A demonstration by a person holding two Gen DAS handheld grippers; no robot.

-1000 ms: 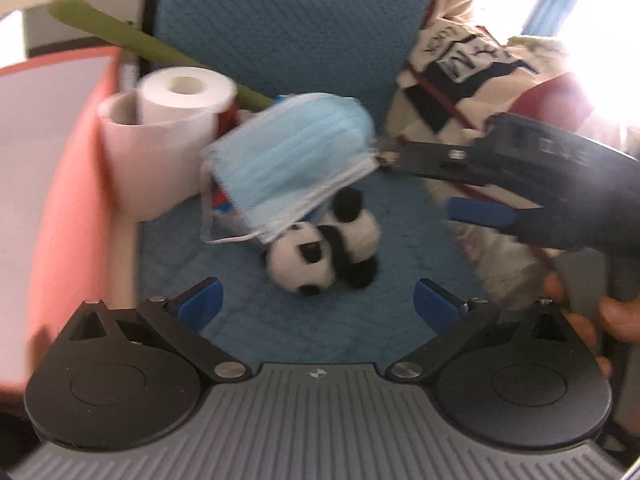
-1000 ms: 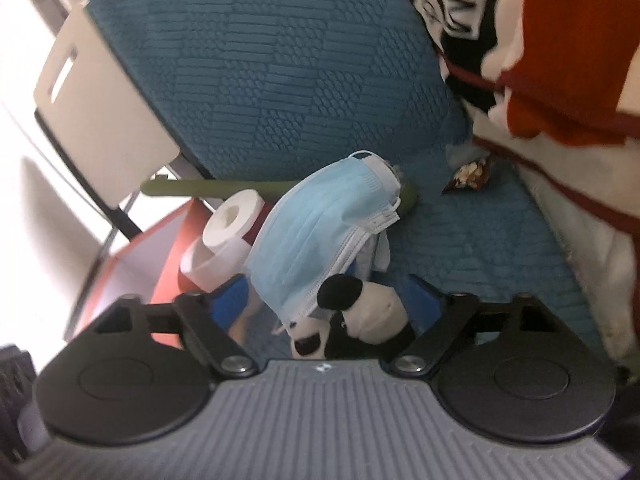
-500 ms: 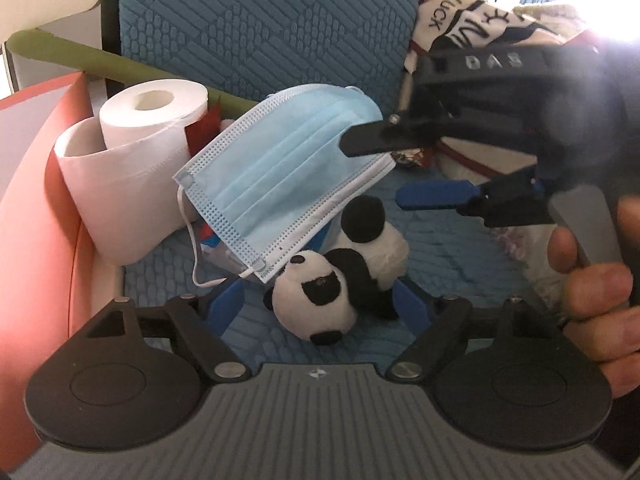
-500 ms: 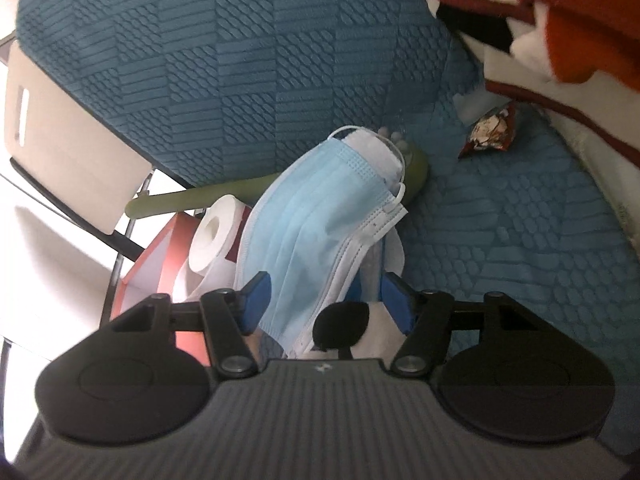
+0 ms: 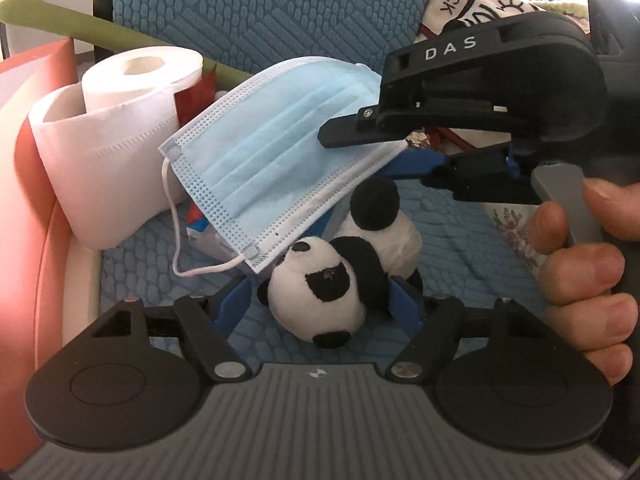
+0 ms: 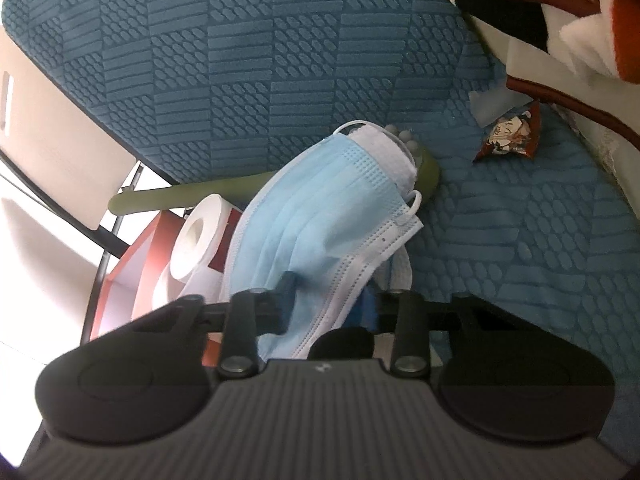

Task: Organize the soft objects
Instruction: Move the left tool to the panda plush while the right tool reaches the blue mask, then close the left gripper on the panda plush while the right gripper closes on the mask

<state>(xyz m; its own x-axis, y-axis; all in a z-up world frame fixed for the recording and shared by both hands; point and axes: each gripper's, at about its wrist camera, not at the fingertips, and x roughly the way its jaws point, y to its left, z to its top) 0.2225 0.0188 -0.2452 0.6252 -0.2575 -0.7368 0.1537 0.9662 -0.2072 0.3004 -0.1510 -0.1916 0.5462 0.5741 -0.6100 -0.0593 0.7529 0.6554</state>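
Observation:
A small panda plush (image 5: 320, 280) lies on the blue seat cushion (image 5: 460, 248). My left gripper (image 5: 320, 300) straddles it with its jaws closing; the blue pads sit beside the head without squeezing it. A light blue face mask (image 5: 272, 168) leans over the panda's back. My right gripper (image 5: 356, 154) reaches in from the right, one finger above the mask's corner and one below. Its jaws are closing with the mask (image 6: 320, 216) between them, not clamped, and the right gripper (image 6: 328, 300) shows a gap. The panda's black ear (image 6: 340, 344) peeks out under the right wrist camera.
A toilet roll (image 5: 132, 128) stands left of the mask, against a red box (image 5: 32, 160). A green stick (image 6: 192, 196) lies behind. A snack wrapper (image 6: 508, 136) and a red, white and black blanket (image 6: 560, 20) are at the right. A person's hand (image 5: 580, 272) holds the right gripper.
My left gripper sank toward the panda and its jaws narrowed around it. The right gripper came in from the right over the mask and its jaws narrowed around the mask's corner.

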